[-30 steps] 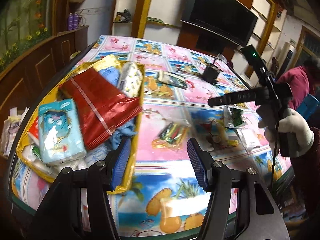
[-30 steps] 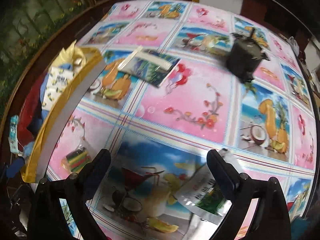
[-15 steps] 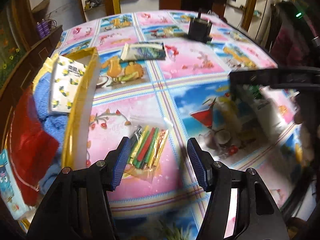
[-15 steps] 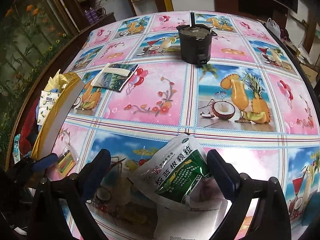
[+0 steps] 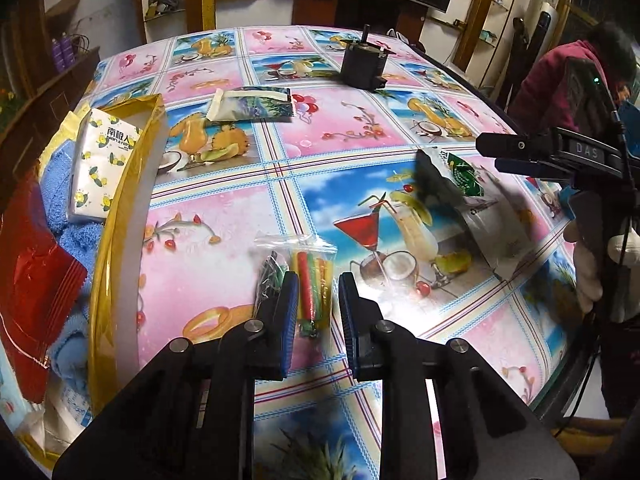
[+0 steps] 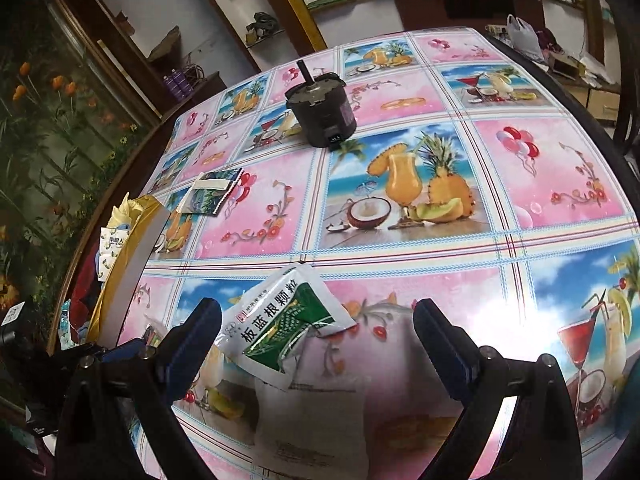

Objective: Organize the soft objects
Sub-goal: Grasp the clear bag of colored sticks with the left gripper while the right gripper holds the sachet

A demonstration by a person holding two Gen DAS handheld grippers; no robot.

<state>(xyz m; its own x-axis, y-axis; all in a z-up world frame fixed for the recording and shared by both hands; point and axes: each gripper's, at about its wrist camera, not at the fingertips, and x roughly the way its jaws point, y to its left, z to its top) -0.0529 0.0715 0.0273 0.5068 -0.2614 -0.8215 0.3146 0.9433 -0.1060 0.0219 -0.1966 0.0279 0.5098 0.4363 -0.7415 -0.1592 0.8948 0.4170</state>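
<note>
Clear zip bag [image 5: 298,280] of coloured strips, red, yellow and green, flat on the patterned tablecloth [image 5: 360,140] beside the gold-rimmed bag [image 5: 124,216]. Left gripper [image 5: 318,300]: fingers narrowed astride it, closure uncertain. Right gripper [image 6: 316,332]: spread wide over green-and-white sachets [image 6: 280,320], gripping nothing.

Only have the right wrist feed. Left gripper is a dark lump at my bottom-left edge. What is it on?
Observer: The left gripper straddles a clear bag of coloured sticks flat on the table; the jaws stand narrow around it, contact unclear.
Operator: What's deeper in the yellow bag? I see only its rim and a tissue pack.
Observer: A red foil pouch lies in the yellow bag, beside a blue towel.
Operator: What's holding my gripper?
Observer: A white-gloved hand grips the handle of the right gripper.
</note>
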